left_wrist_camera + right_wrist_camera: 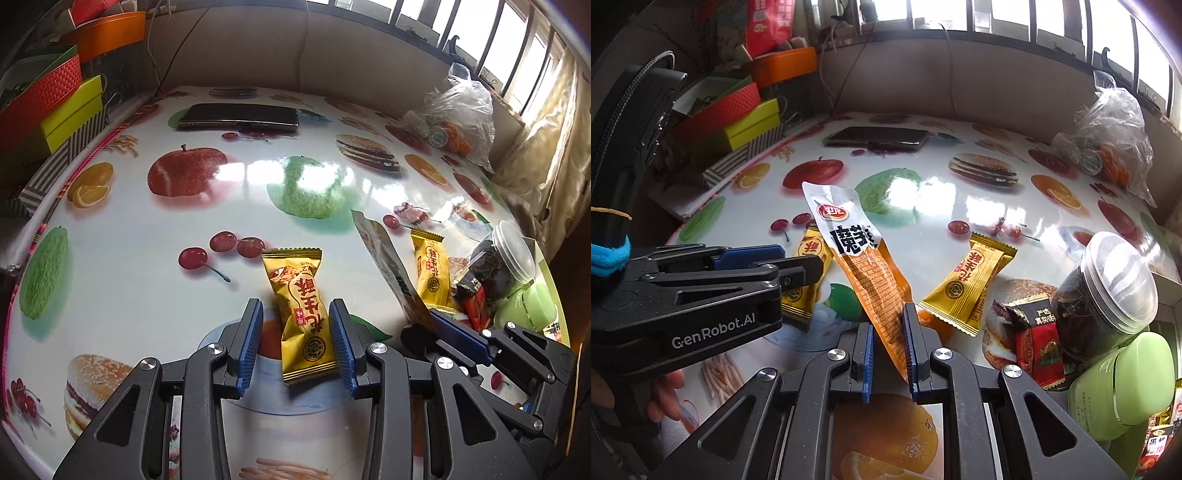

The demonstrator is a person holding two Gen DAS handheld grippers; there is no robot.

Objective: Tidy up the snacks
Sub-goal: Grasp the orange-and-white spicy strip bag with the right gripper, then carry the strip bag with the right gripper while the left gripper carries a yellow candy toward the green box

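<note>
Fruit-print table [147,229] mid-task: left gripper [295,343] clasps a yellow candy packet [303,317] at lower centre, right gripper [888,350] pinches an orange-and-white sachet [864,266] upright, while another yellow packet [967,284], red-black sachet [1034,343] and jar [1104,291] at right remain unsorted

This looks like a home, probably a dining corner: a worktop [122,229] under a fruit-and-burger print cover, gift boxes [55,103] stacked at one side, a phone [238,117], a knotted plastic bag [458,114], curtains [546,155] by barred windows [517,48].
</note>
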